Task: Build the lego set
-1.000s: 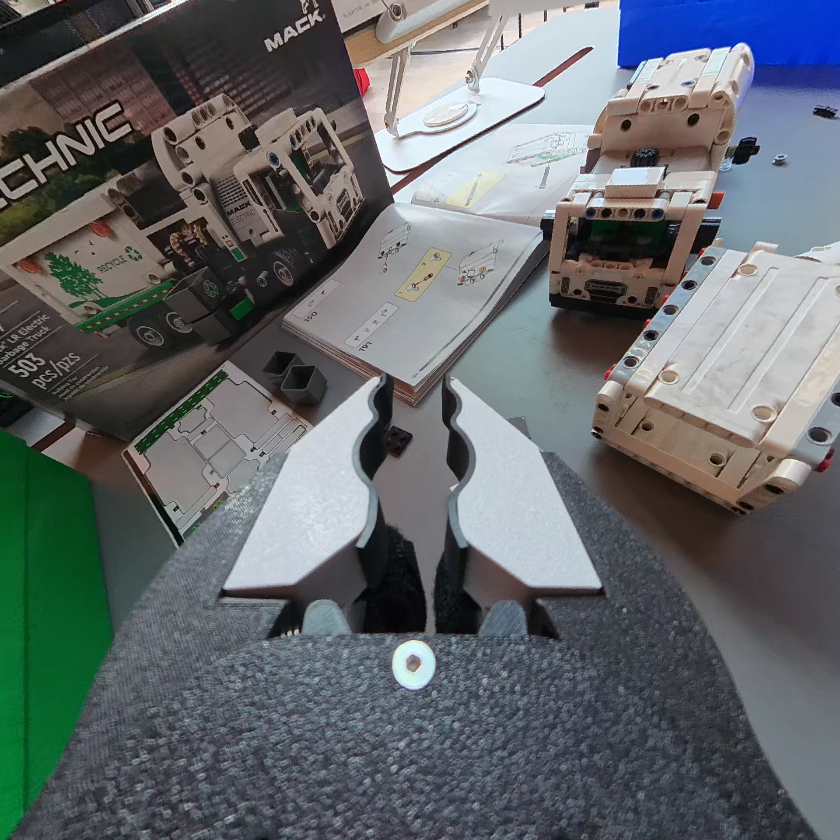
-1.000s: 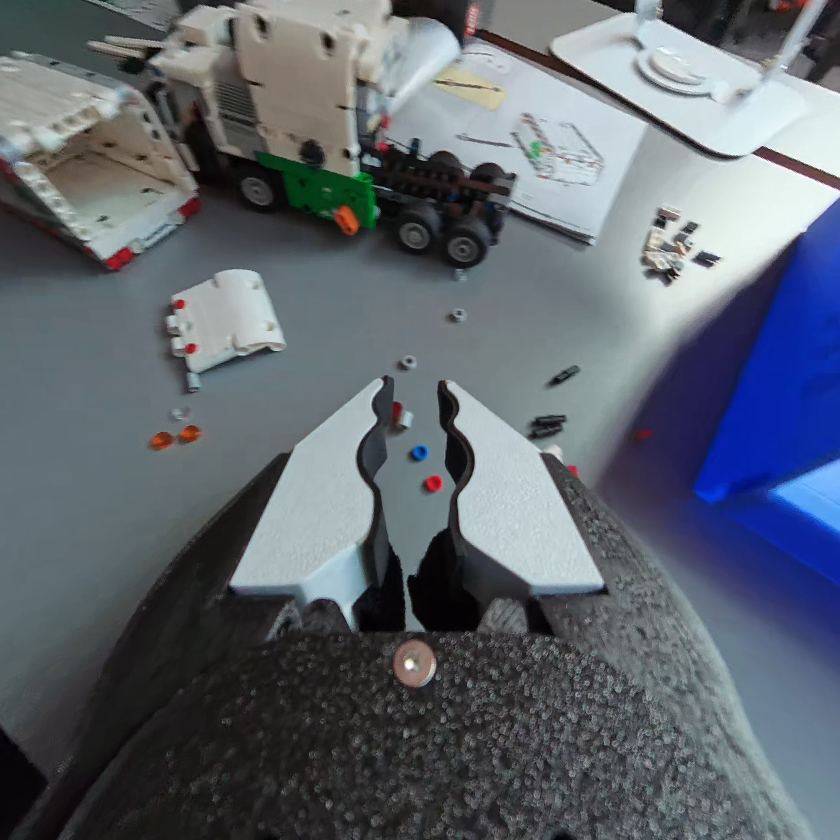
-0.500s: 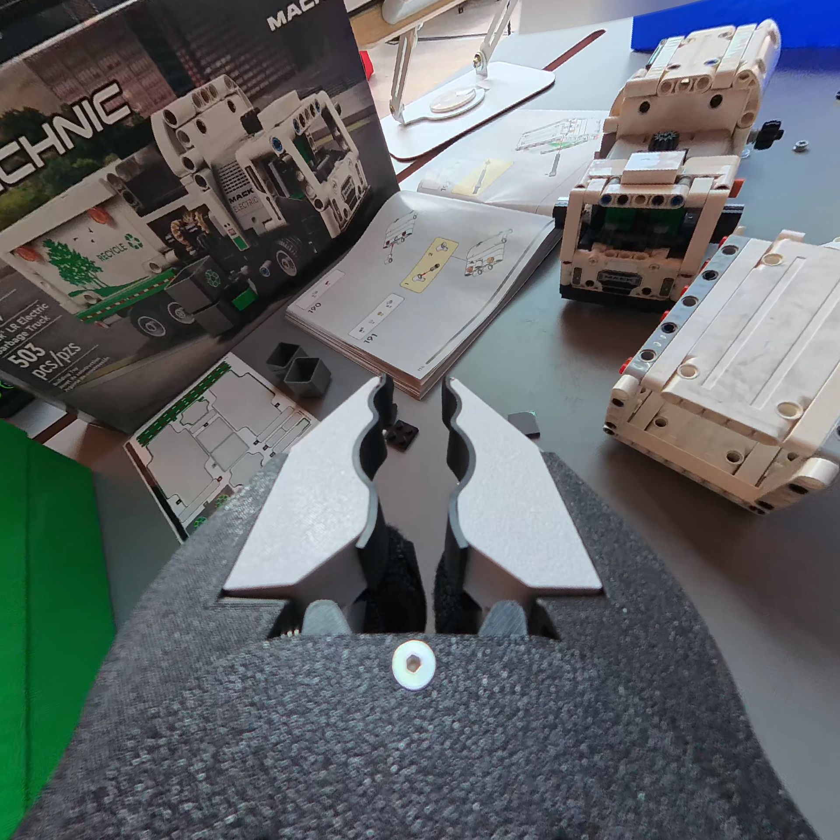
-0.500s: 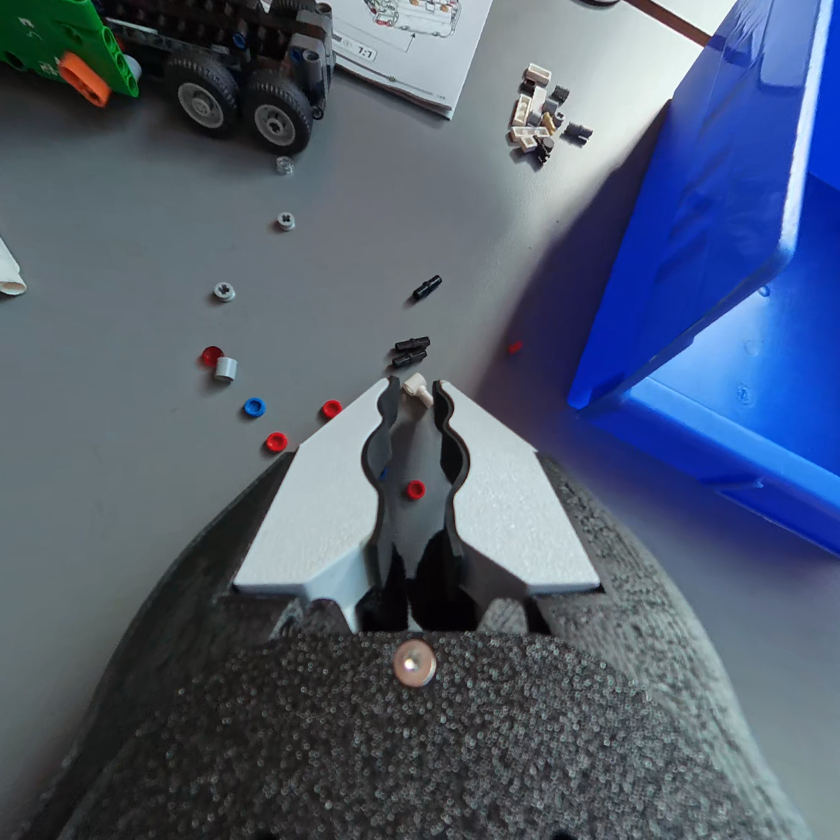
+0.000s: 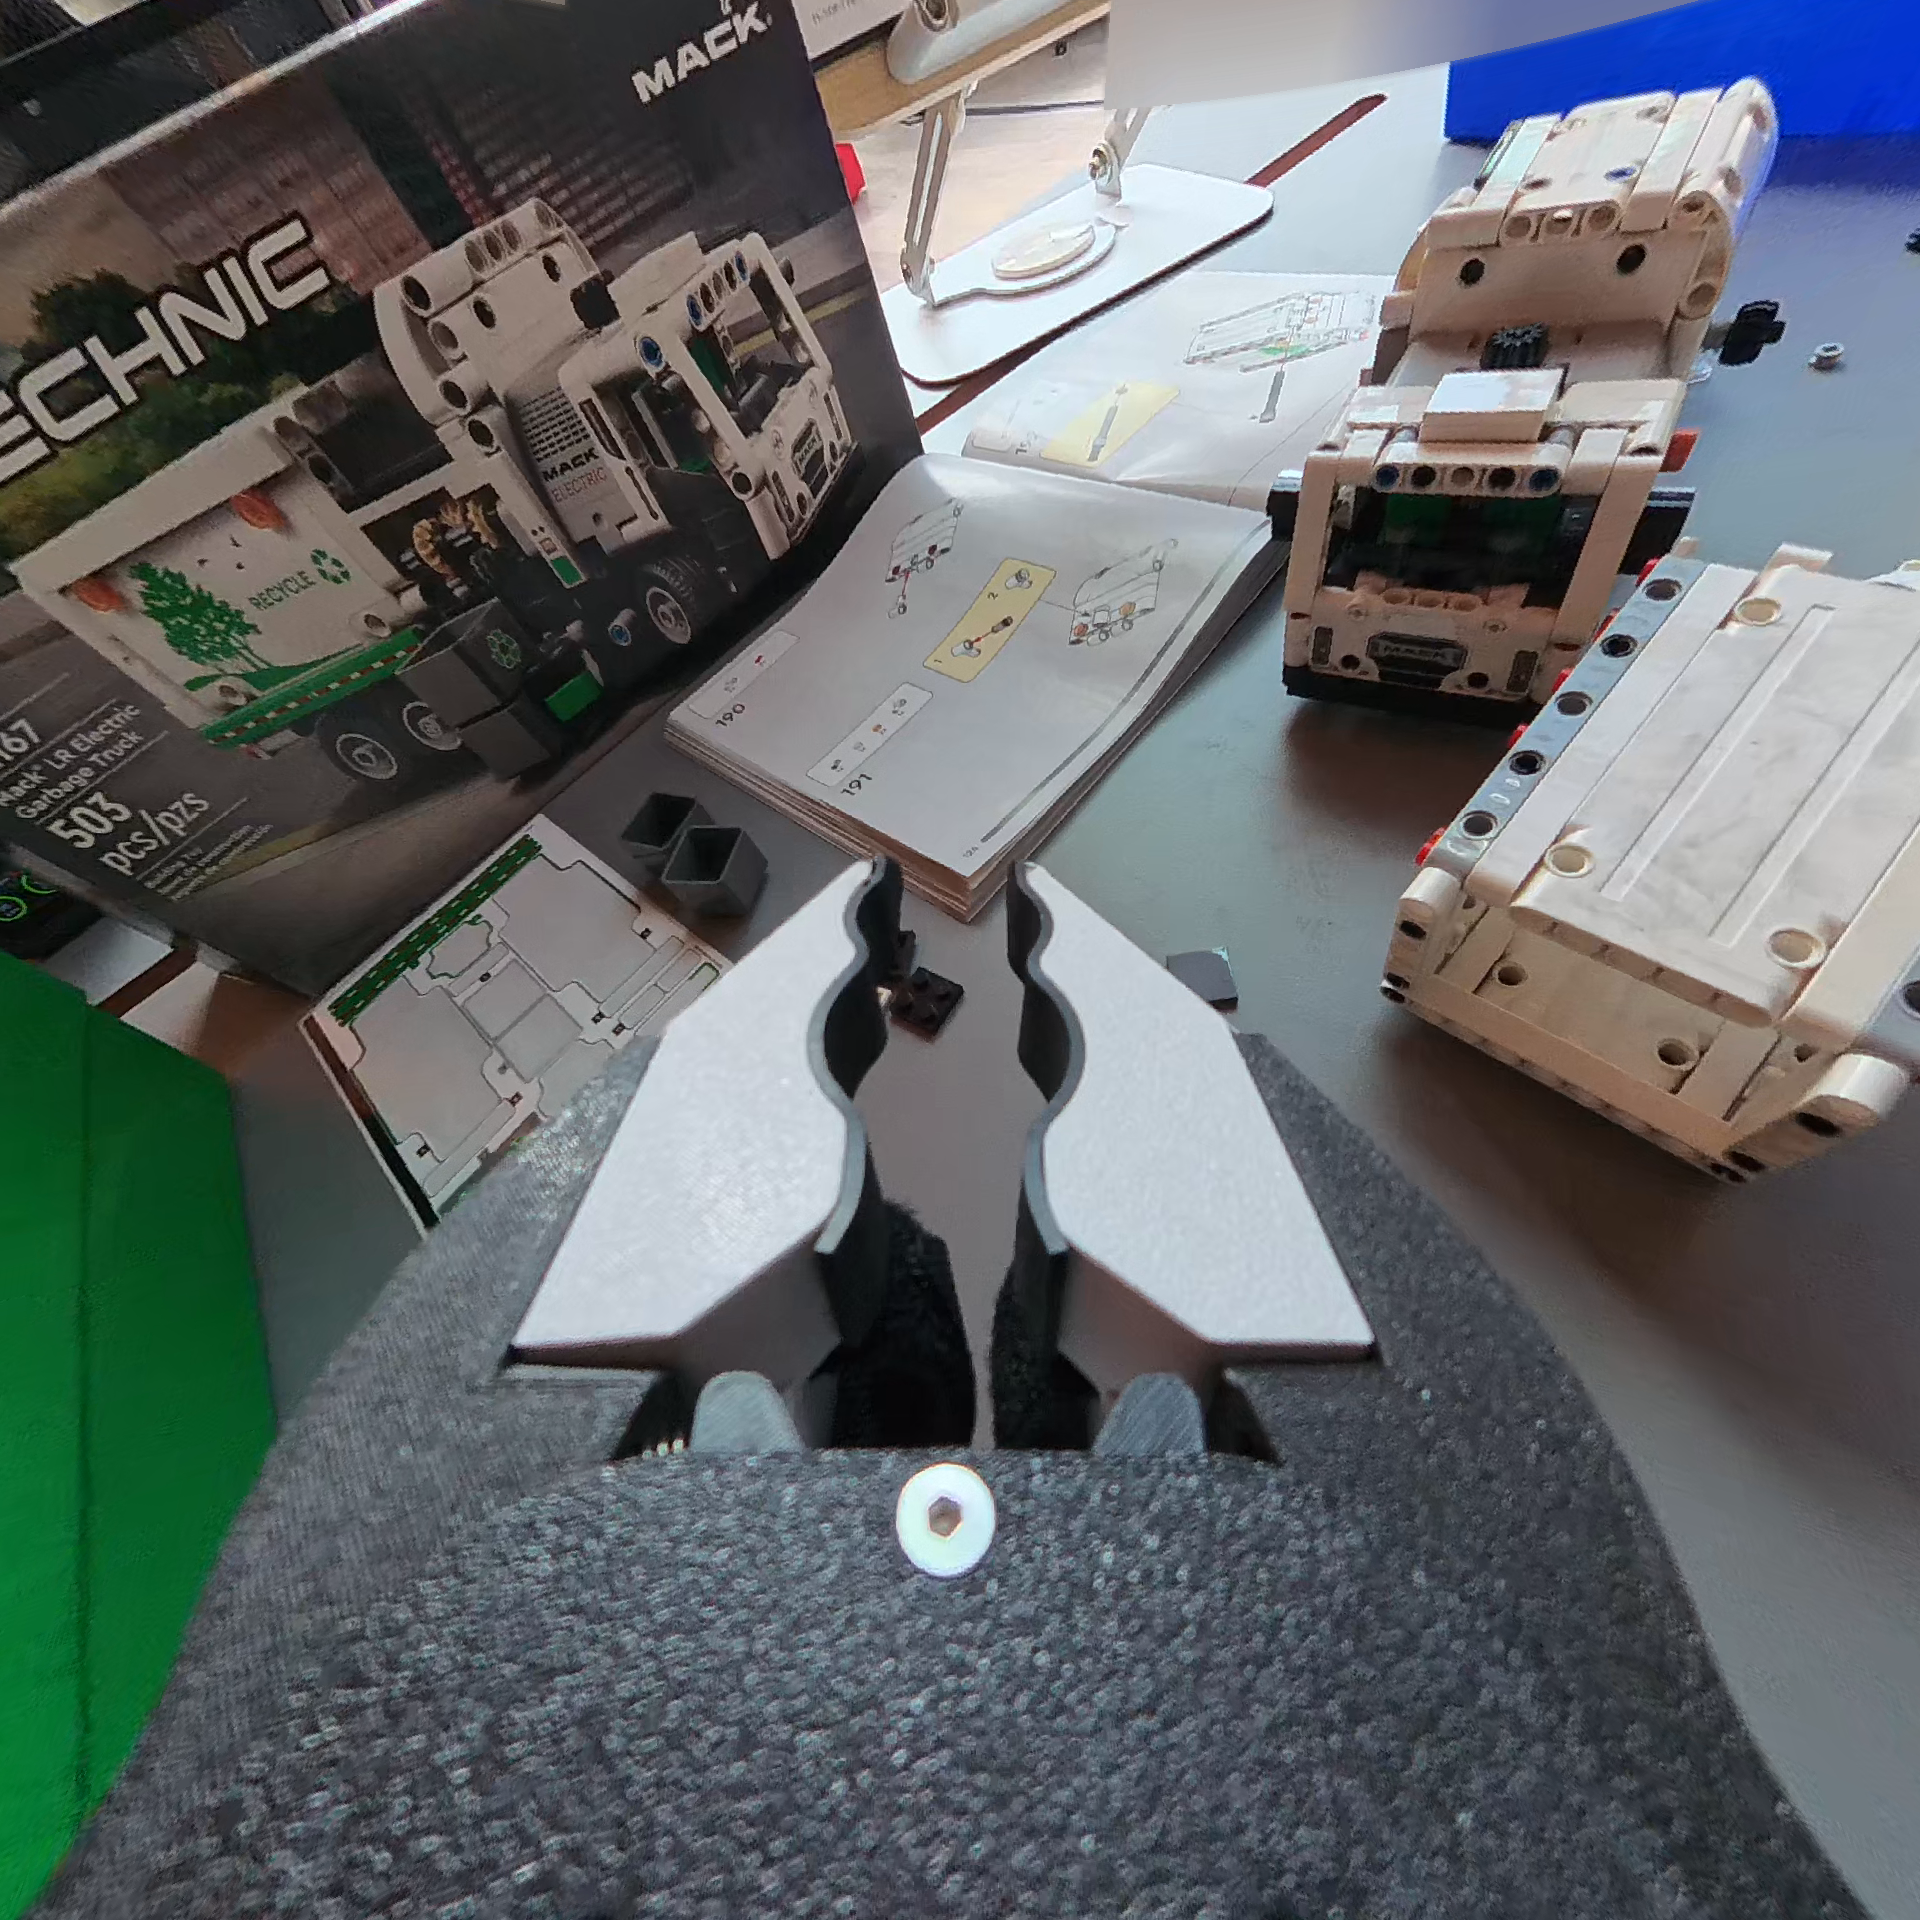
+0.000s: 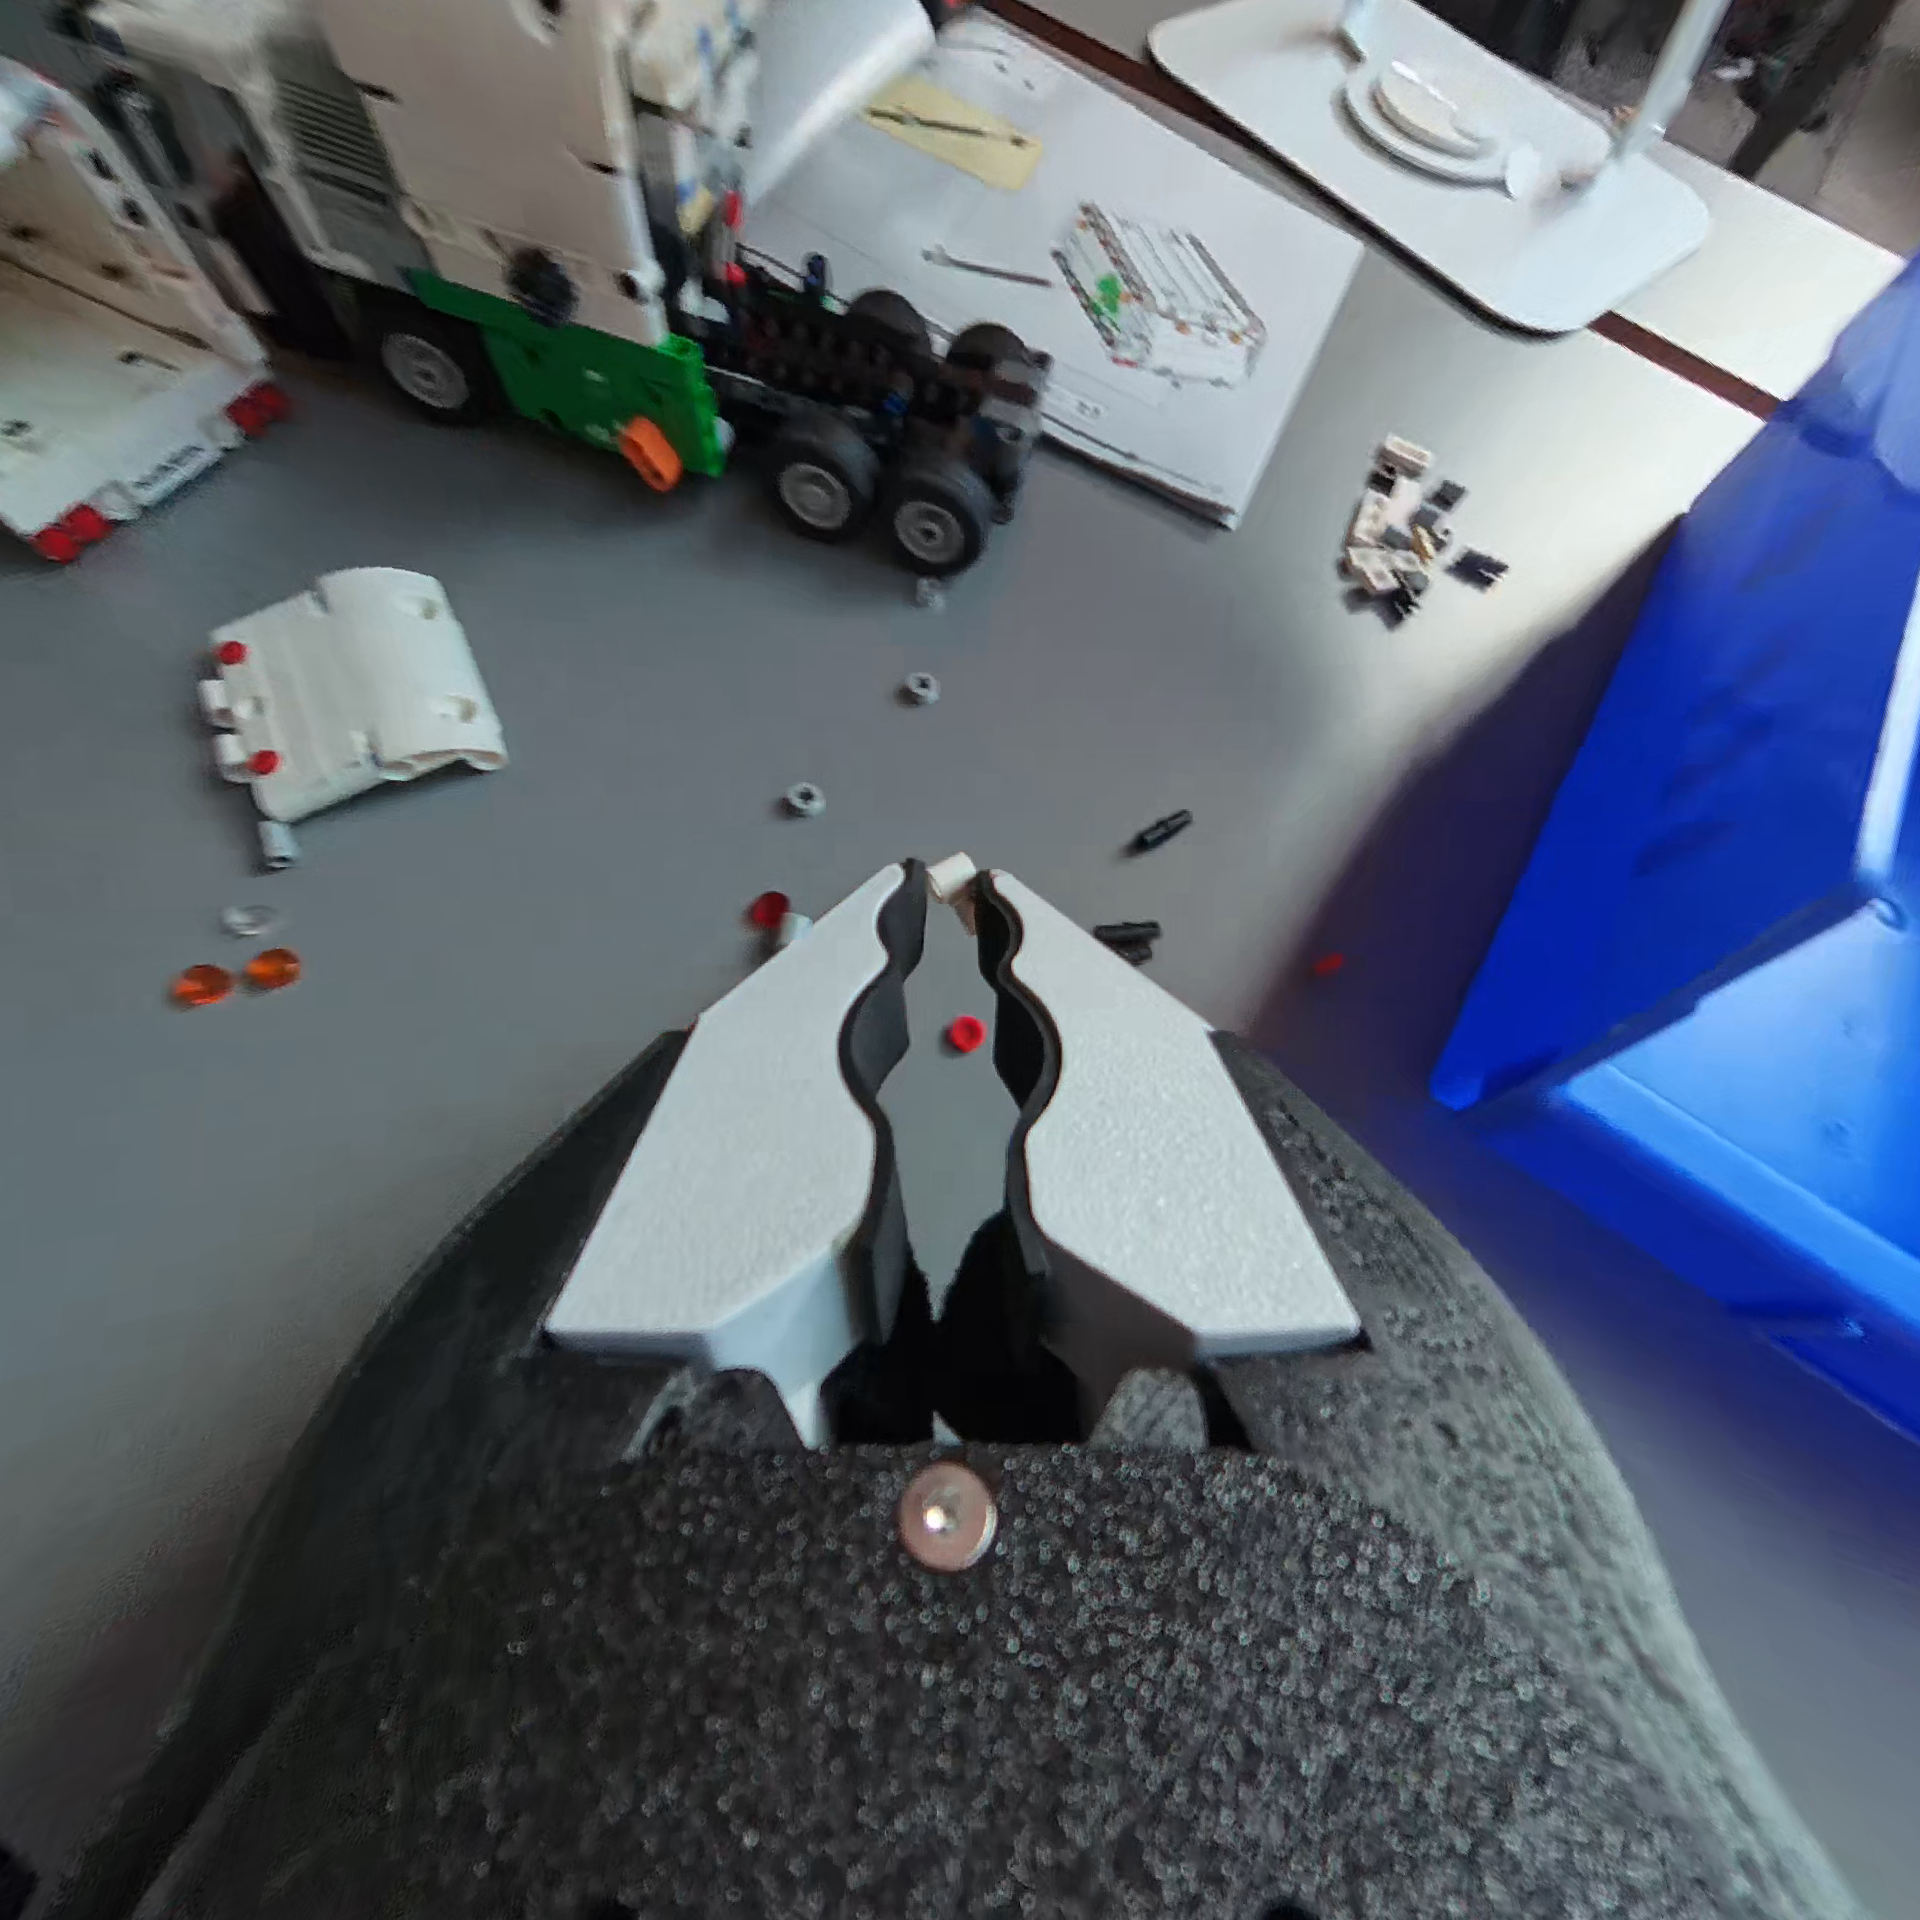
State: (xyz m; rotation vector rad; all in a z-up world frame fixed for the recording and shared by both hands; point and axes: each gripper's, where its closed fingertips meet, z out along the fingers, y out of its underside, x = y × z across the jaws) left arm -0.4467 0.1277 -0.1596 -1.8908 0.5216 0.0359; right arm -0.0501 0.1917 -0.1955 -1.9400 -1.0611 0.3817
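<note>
- The right gripper (image 6: pixel 948 883) pinches a small pale peg (image 6: pixel 951 871) at its very tips, lifted clear, probably for fitting.
- The left gripper (image 5: pixel 943 883) hangs parted and empty, kept free to steady parts.
- The truck (image 6: pixel 582 270) stands at eleven o'clock of the right gripper; the white panel (image 6: pixel 348 686) lies at ten.

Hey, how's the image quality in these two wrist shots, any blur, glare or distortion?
Left wrist view: sharp, with wide-angle bending at the edges and warm light on the white truck body. Right wrist view: motion blur smears the truck chassis and blue bin; the bin casts a bluish shadow on the table.
</note>
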